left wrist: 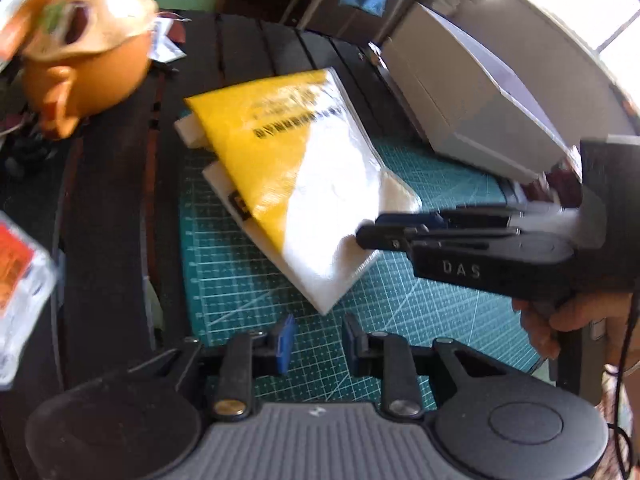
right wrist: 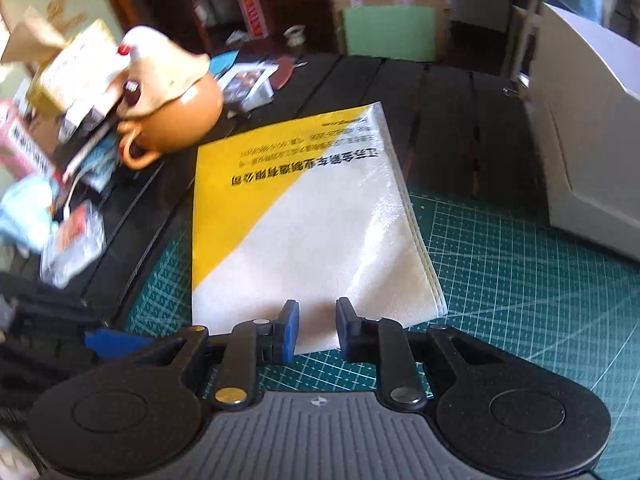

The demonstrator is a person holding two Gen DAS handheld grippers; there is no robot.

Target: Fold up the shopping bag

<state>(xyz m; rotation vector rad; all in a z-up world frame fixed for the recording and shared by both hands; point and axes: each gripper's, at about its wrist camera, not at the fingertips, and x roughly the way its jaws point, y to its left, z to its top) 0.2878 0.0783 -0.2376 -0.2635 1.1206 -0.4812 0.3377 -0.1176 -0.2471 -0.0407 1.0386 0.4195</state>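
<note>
- Bag (right wrist: 304, 216): one, yellow and white with black print. I see it lying flat as a folded stack, half on the green cutting mat (right wrist: 520, 280) and half on the dark slatted table (right wrist: 440, 92), at about 12 o'clock from my right gripper.
- Handling, my judgement: light, thin, glossy woven plastic. It should crease readily but spring back, and the shiny face may slip between pads. Not fragile.
- Layers: several edges show along the bag's side at 3 o'clock in the right wrist view. I cannot count them exactly.
- Where to grip, my judgement: the near white corner or the near hem, pinching all layers together so the stack does not fan apart.
- Right gripper (right wrist: 317, 330): one. Its jaws are narrowly apart and closing, with the bag's near edge showing in the gap. I cannot tell whether the pads touch it.
- Left gripper (left wrist: 318, 338): one. Its jaws are narrowly spread with only mat showing between them; nothing is held. The bag's near corner sits just beyond, at 12 o'clock.
- In the left wrist view the right gripper (left wrist: 366, 236) comes in from 3 o'clock, its tips over the bag's white part.
- Hand (left wrist: 560, 320): one visible, on the right gripper's grip.
- Orange pot (right wrist: 180, 120): one, with a cream cover, at 10 o'clock from the bag.
- White box (right wrist: 592, 140): one, at 2 o'clock.
- Loose packets and papers: a heap at 9 o'clock, too blurred to count.
</note>
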